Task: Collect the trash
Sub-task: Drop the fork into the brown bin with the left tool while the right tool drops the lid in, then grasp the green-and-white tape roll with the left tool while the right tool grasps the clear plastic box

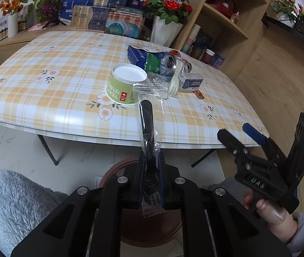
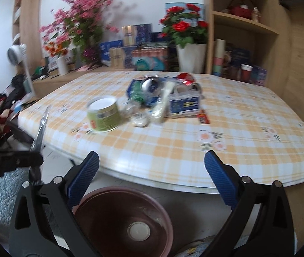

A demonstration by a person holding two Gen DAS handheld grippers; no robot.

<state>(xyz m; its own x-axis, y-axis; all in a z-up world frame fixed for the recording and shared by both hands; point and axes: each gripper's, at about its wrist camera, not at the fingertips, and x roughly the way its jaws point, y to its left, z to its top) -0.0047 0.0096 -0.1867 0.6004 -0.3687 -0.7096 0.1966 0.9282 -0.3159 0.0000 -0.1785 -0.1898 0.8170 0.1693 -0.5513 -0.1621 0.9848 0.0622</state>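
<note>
Wrapped black utensil in clear plastic sleeve, clamped between left gripper fingers, above brown bin just before tabletop edge. Right gripper fingers spread wide, empty, over same bin. Green paper cup, cans, boxes on tabletop.

home living room, checked floral tablecloth, flower pots, wooden shelves, fluffy rug

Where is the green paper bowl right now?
In the left wrist view the green paper bowl sits mid-table on the checked tablecloth, just left of the trash pile with the can.
</note>
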